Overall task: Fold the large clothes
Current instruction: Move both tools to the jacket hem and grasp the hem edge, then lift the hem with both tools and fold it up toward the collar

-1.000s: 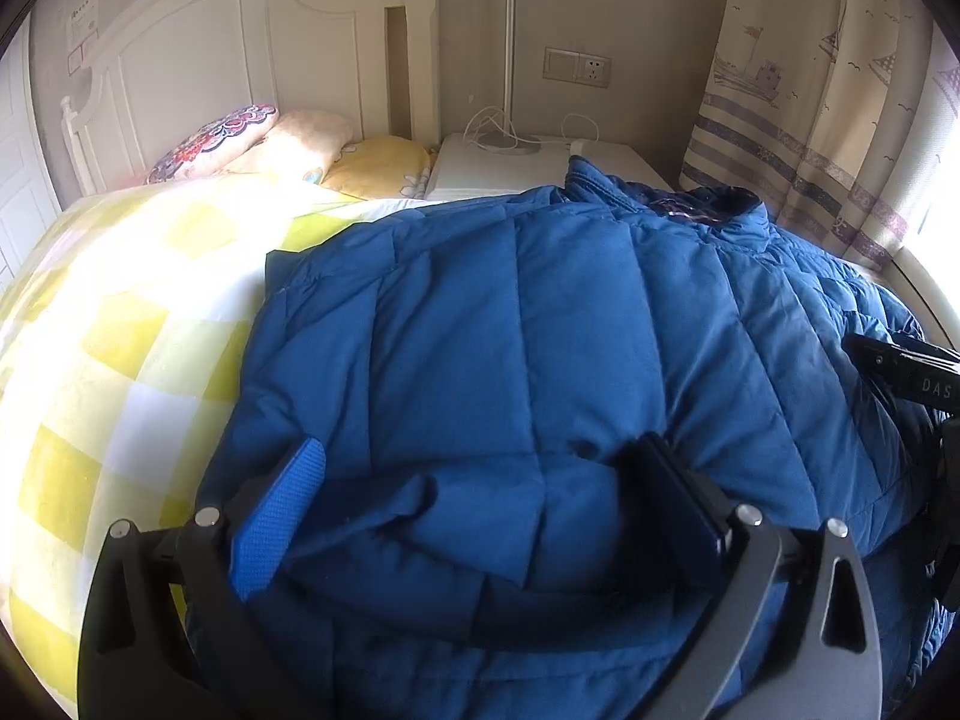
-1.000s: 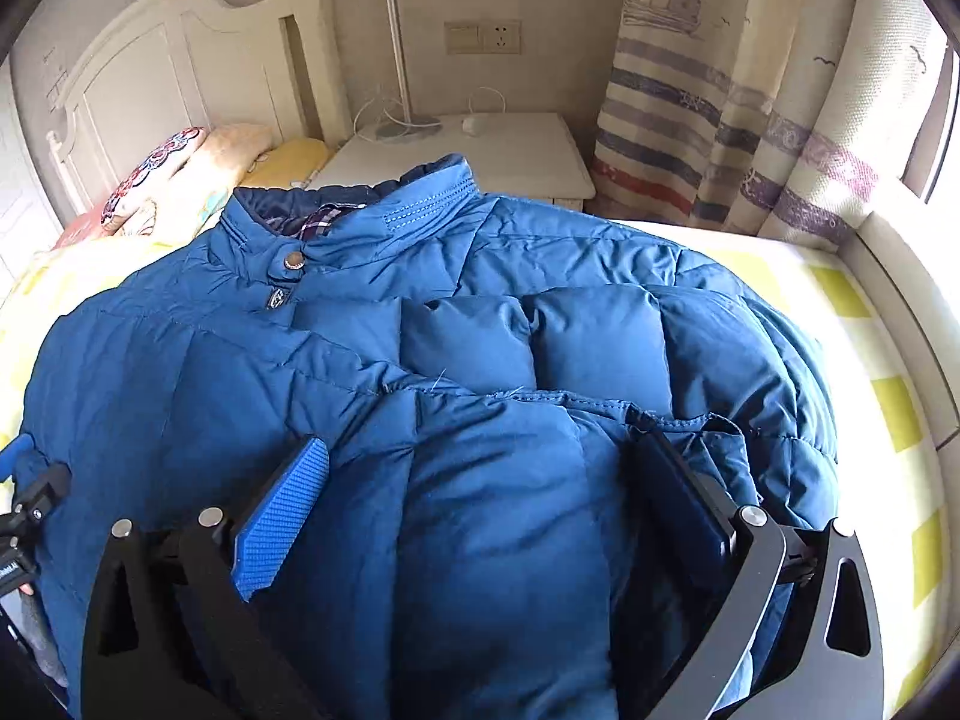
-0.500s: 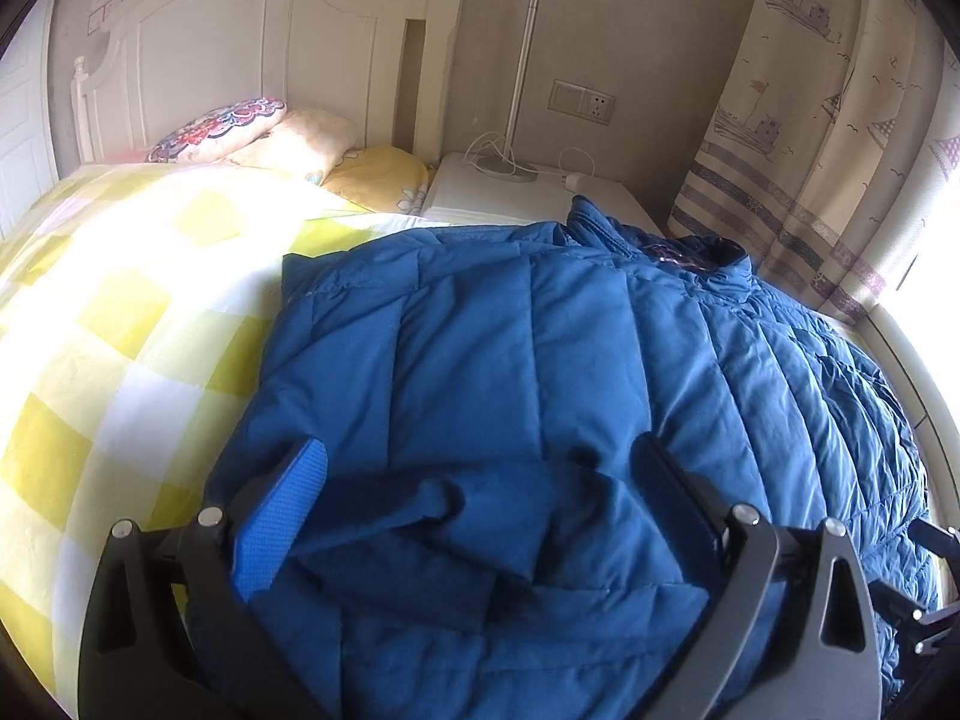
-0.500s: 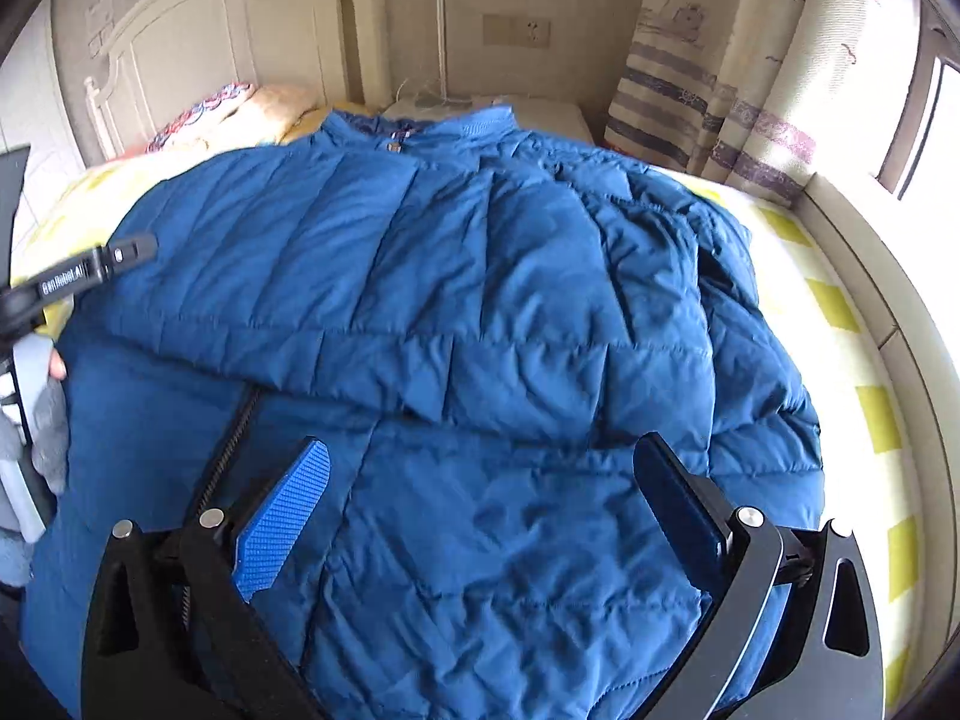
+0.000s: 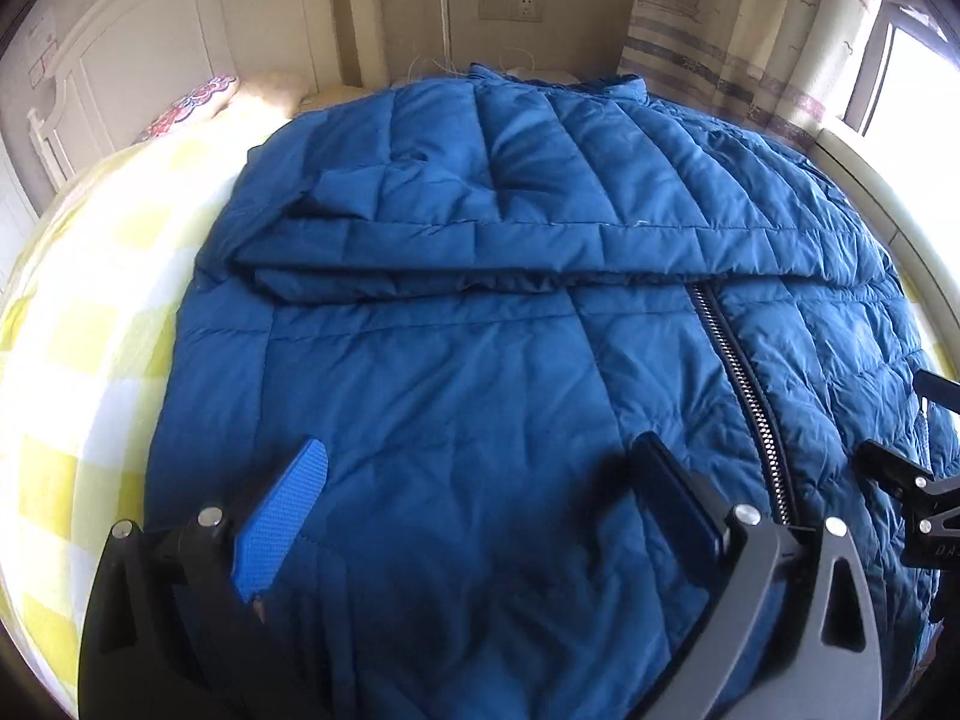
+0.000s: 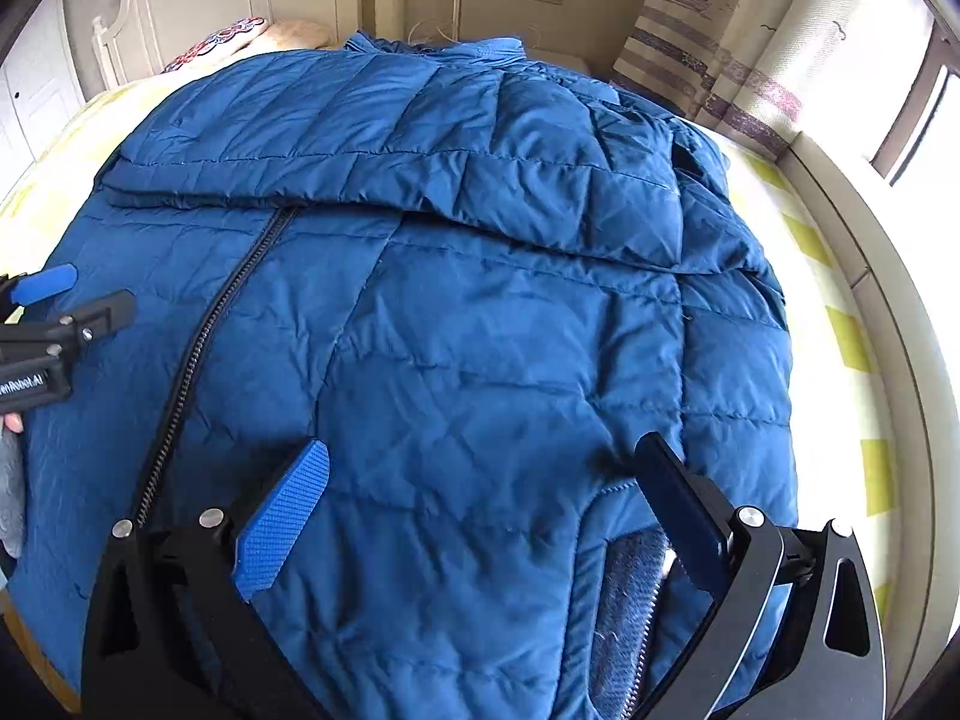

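Observation:
A large blue quilted down jacket (image 5: 480, 312) lies front up on the bed, its zipper (image 5: 738, 378) running down the middle. Both sleeves are folded across the chest in a band (image 5: 540, 240); it also shows in the right wrist view (image 6: 420, 180). My left gripper (image 5: 480, 480) is open and empty above the jacket's lower left part. My right gripper (image 6: 486, 480) is open and empty above the lower right part (image 6: 510, 360), near a pocket opening (image 6: 630, 588). Each gripper shows at the edge of the other's view.
The bed has a yellow and white checked sheet (image 5: 78, 312). Pillows (image 5: 192, 108) and a white headboard (image 5: 150, 42) lie at the far end, with a nightstand behind the collar. Striped curtains (image 6: 750, 60) and a window ledge (image 6: 870, 252) run along the right.
Both grippers have pulled back from the upper jacket toward the hem. The sleeves they were over now lie folded across the chest, and the zipper has come into view.

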